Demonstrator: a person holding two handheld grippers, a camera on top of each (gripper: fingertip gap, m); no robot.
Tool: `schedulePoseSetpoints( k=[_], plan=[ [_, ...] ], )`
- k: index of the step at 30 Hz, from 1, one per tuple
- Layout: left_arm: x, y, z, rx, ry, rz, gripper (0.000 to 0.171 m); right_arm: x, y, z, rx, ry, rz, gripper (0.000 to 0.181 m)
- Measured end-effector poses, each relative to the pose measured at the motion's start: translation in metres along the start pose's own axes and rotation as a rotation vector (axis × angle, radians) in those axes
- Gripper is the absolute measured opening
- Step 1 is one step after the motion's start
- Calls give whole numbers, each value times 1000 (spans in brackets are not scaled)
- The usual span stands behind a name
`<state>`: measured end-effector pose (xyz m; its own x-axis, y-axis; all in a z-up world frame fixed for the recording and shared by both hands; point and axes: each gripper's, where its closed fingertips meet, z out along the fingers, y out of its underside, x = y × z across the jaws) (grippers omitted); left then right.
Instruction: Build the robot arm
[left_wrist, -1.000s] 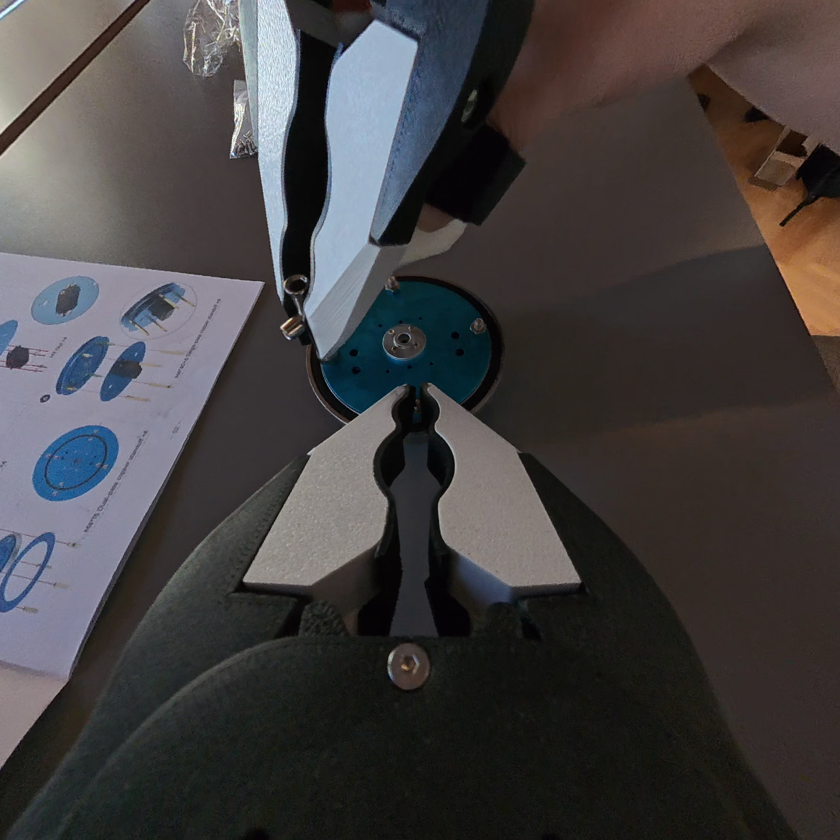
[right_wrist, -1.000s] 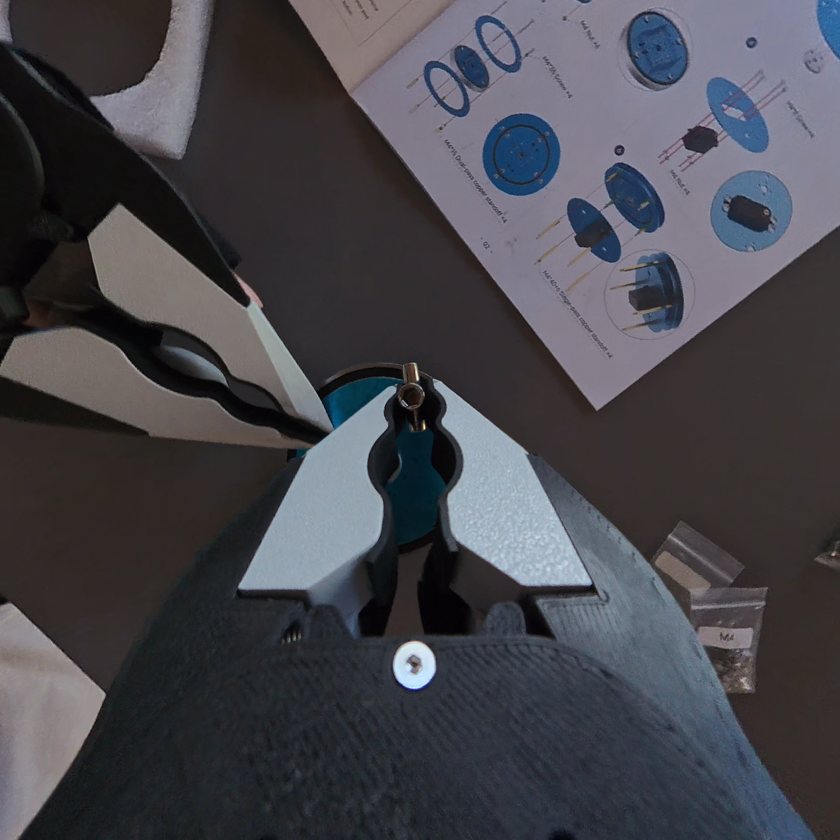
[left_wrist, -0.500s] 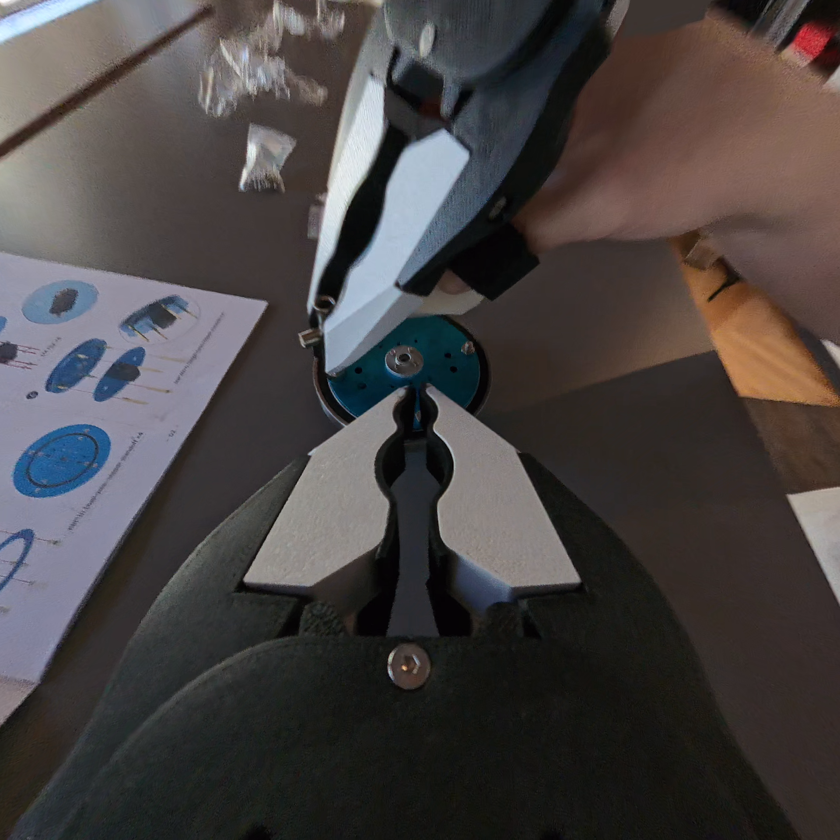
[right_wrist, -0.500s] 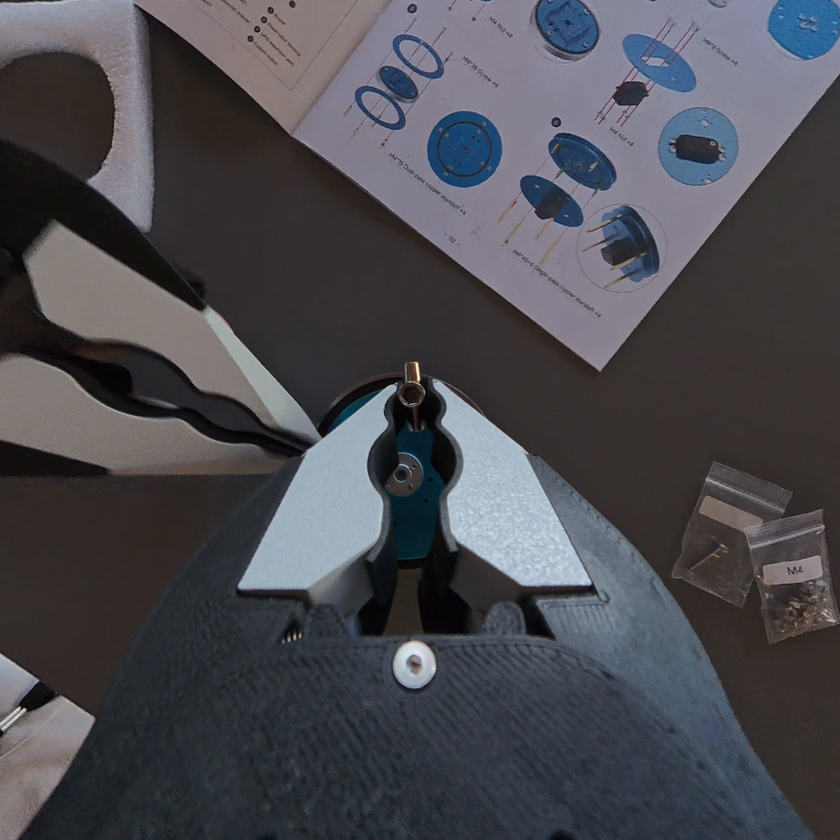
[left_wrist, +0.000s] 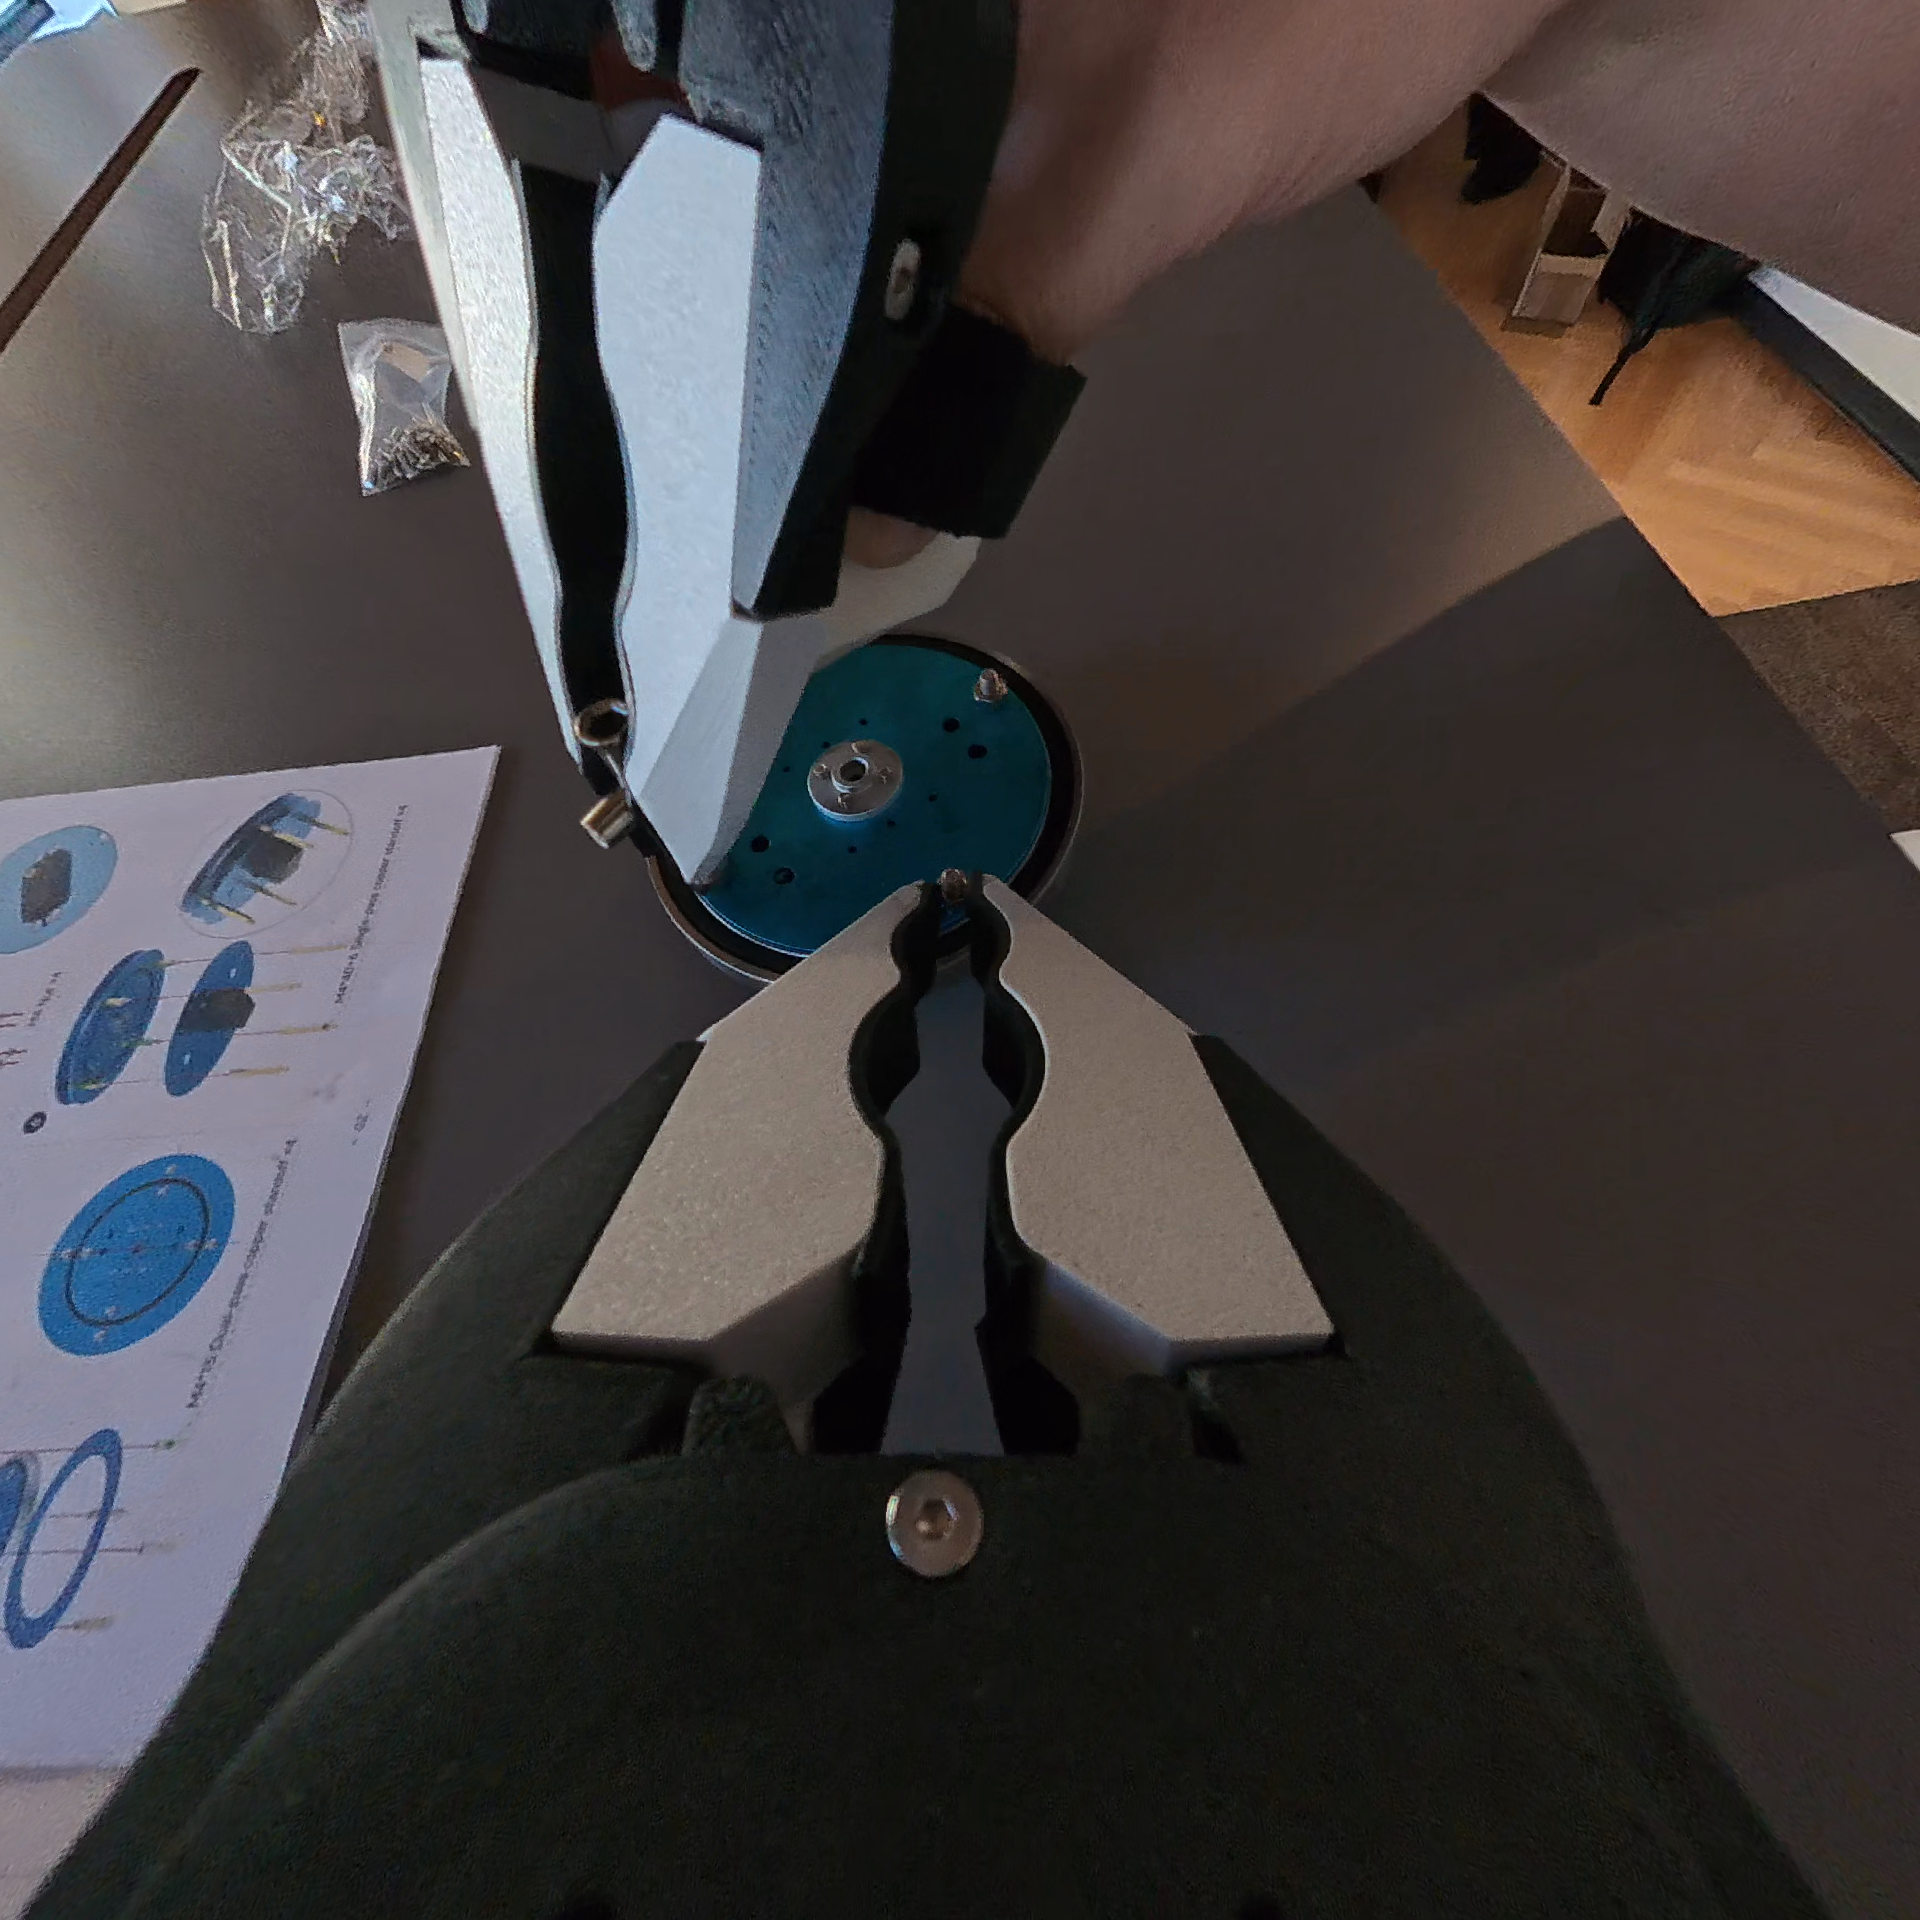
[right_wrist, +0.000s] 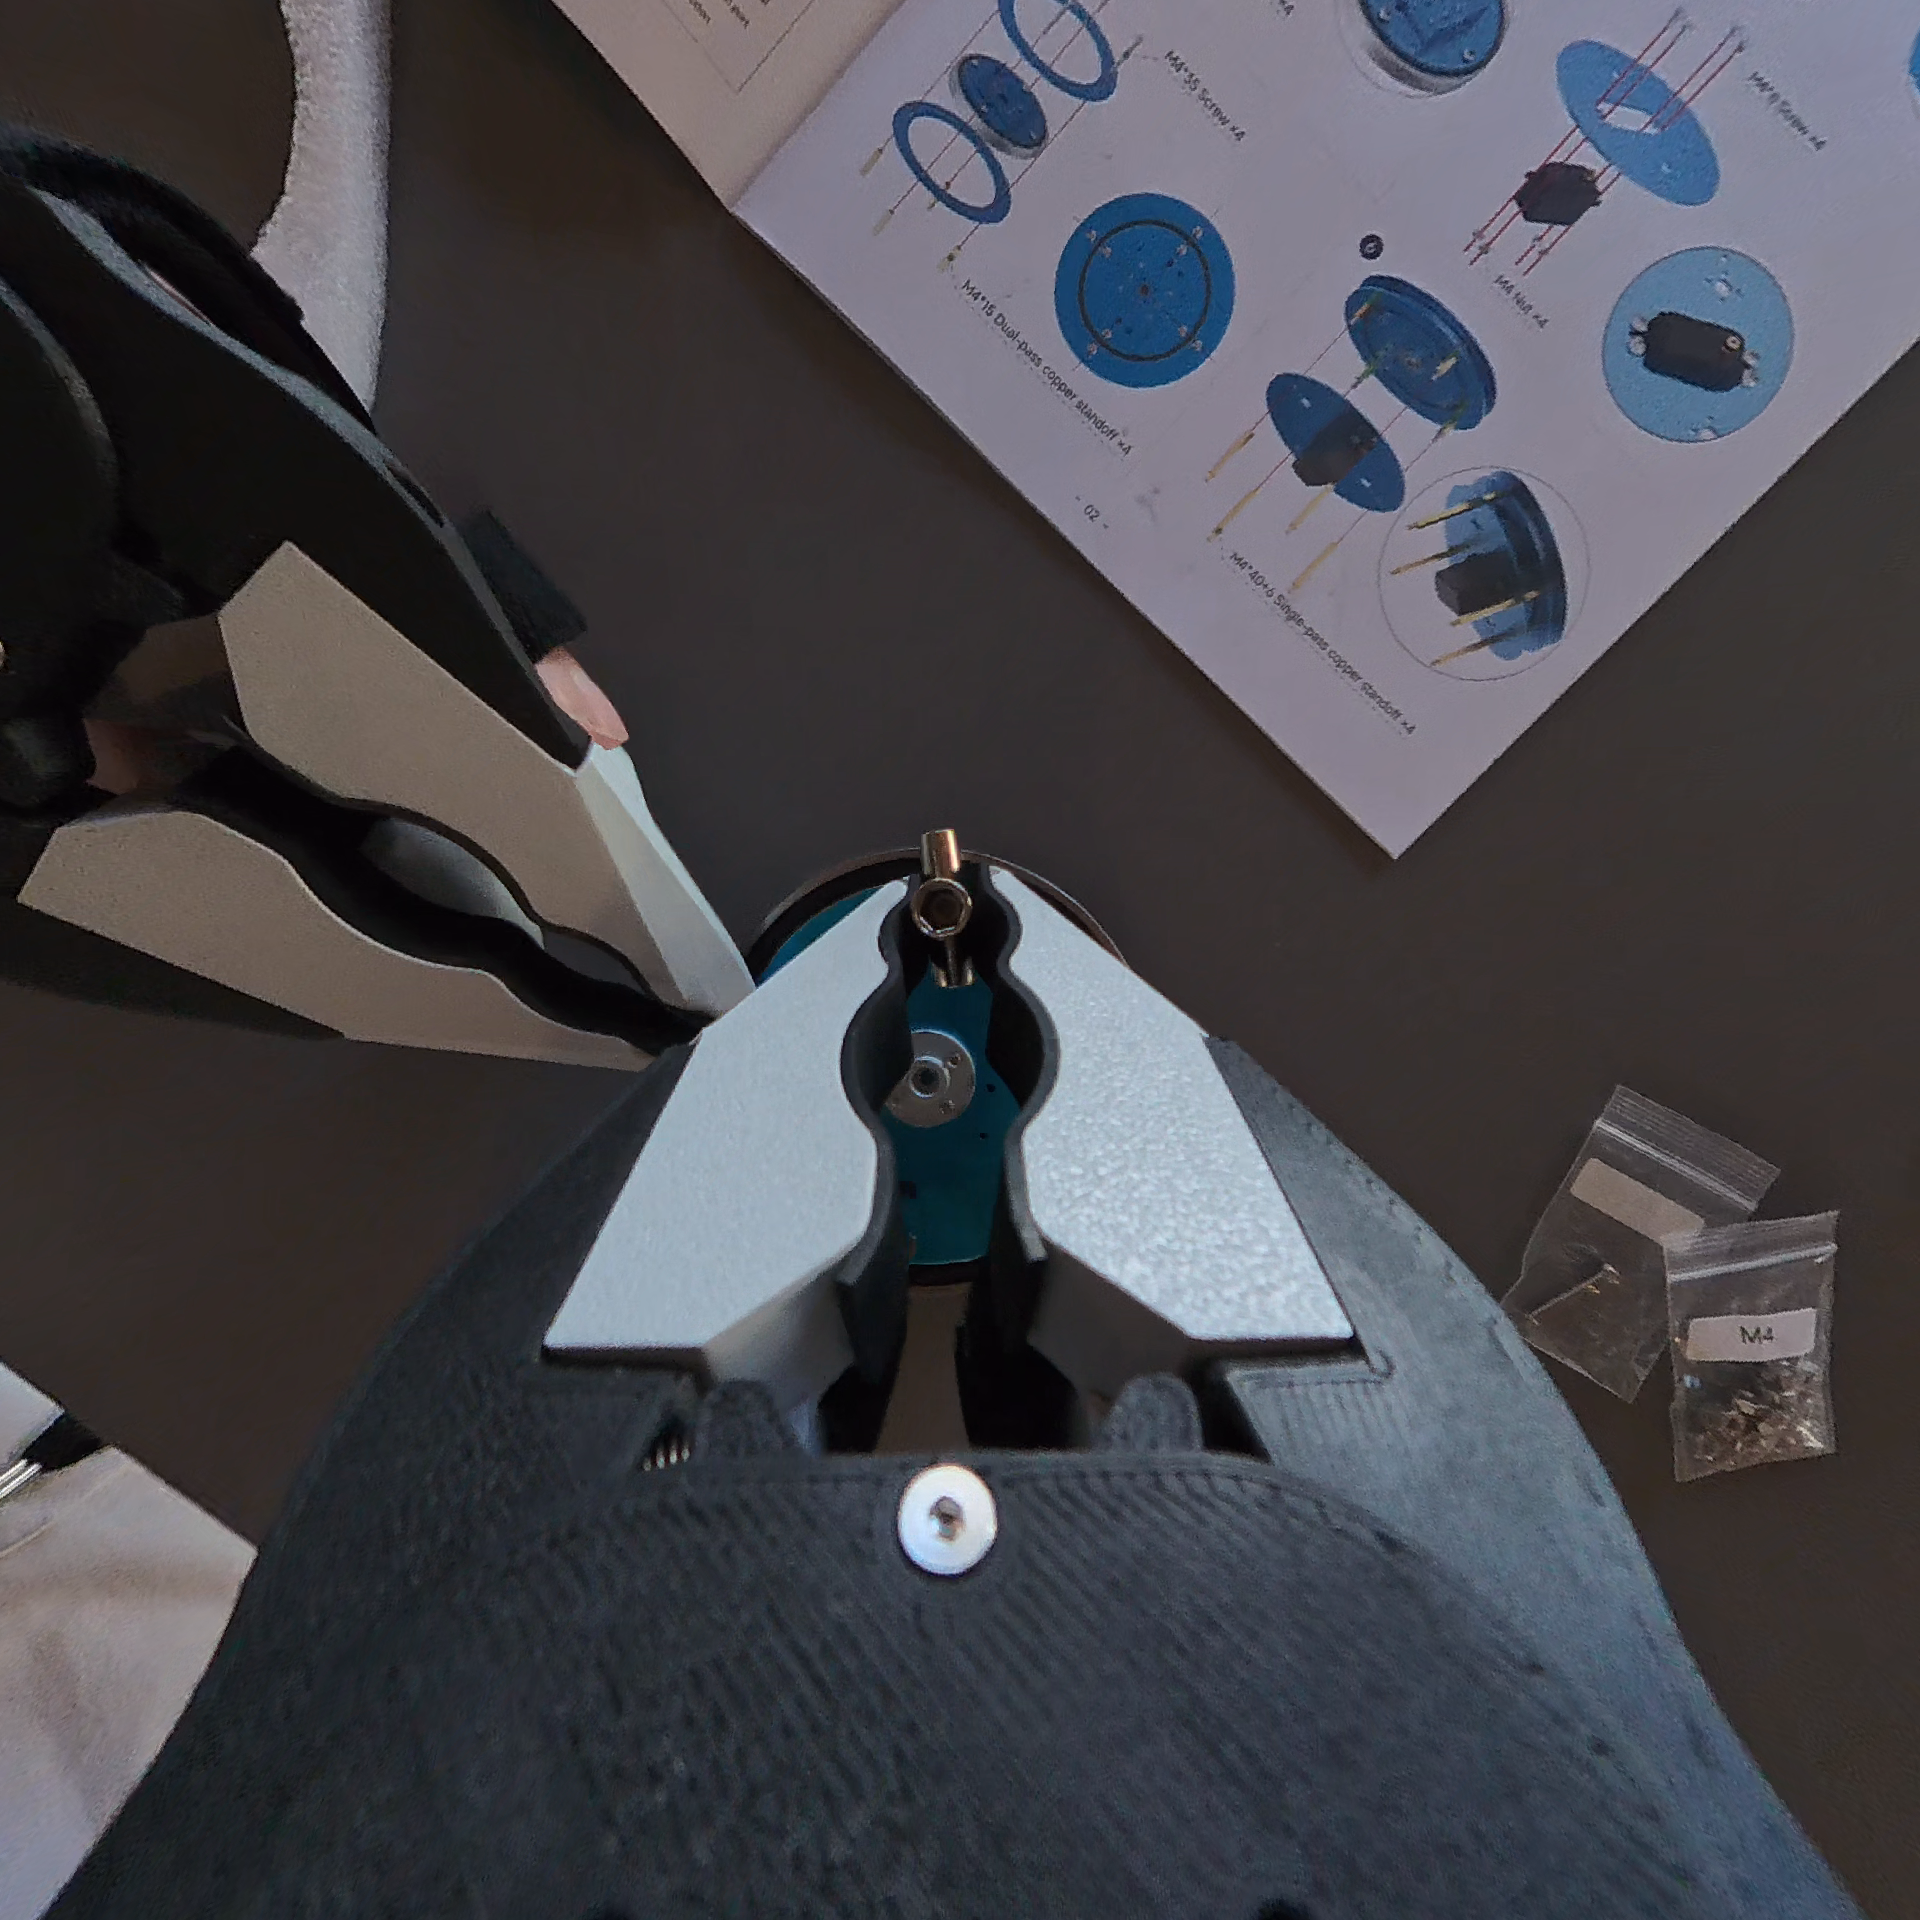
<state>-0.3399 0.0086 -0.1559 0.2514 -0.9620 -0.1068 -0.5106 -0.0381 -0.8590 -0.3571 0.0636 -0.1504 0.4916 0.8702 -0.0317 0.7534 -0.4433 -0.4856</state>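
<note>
Over the blue disc (left_wrist: 914, 800), right hand-held gripper (right_wrist: 943, 904) clamps a small metal socket tool (right_wrist: 938, 896); left hand-held gripper (left_wrist: 951, 896) pinches a standoff (left_wrist: 952, 884) at disc's near rim.

From my left camera the disc (left_wrist: 914, 800) lies on the table (left_wrist: 1455, 935), booklet (left_wrist: 187, 1091) to its left, bags (left_wrist: 400, 416) behind.

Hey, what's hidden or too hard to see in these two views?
- Blue disc: left wrist view, far-left part behind right gripper; right wrist view, mostly under that gripper's fingers.
- Instruction sheet: cut by frame edges, both views.
- Bag contents: too small.
</note>
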Motion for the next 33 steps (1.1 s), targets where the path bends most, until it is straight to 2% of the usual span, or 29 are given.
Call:
schedulePoseSetpoints(
  k=[11,14,16,18,20,21,27,29,33],
  plan=[
    [-1,-23,35,-17,-126,16,0,-3,7,-4,5,-13,23,8],
    [-2,-38,-3,96,-173,26,0,-8,10,-6,24,-49,-9,8],
    [-26,-49,-41,235,-259,-50,0,-15,13,-7,36,-78,-67,8],
    [-54,-43,-59,265,-260,-188,6,-22,17,-9,38,-104,-95,8],
    [-60,-31,-50,215,-123,-334,19,-32,23,-12,34,-129,-177,8],
    [-61,-27,-43,190,-71,-372,18,-38,27,-14,27,-148,-217,8],
    [-51,3,5,-32,-15,-277,29,-53,38,-20,39,-173,-409,8],
    [-48,0,14,-39,-5,-255,30,-56,40,-21,62,-176,-486,8],
    [-46,-15,21,18,30,-247,28,-55,40,-21,69,-198,-482,8]
  ],
)
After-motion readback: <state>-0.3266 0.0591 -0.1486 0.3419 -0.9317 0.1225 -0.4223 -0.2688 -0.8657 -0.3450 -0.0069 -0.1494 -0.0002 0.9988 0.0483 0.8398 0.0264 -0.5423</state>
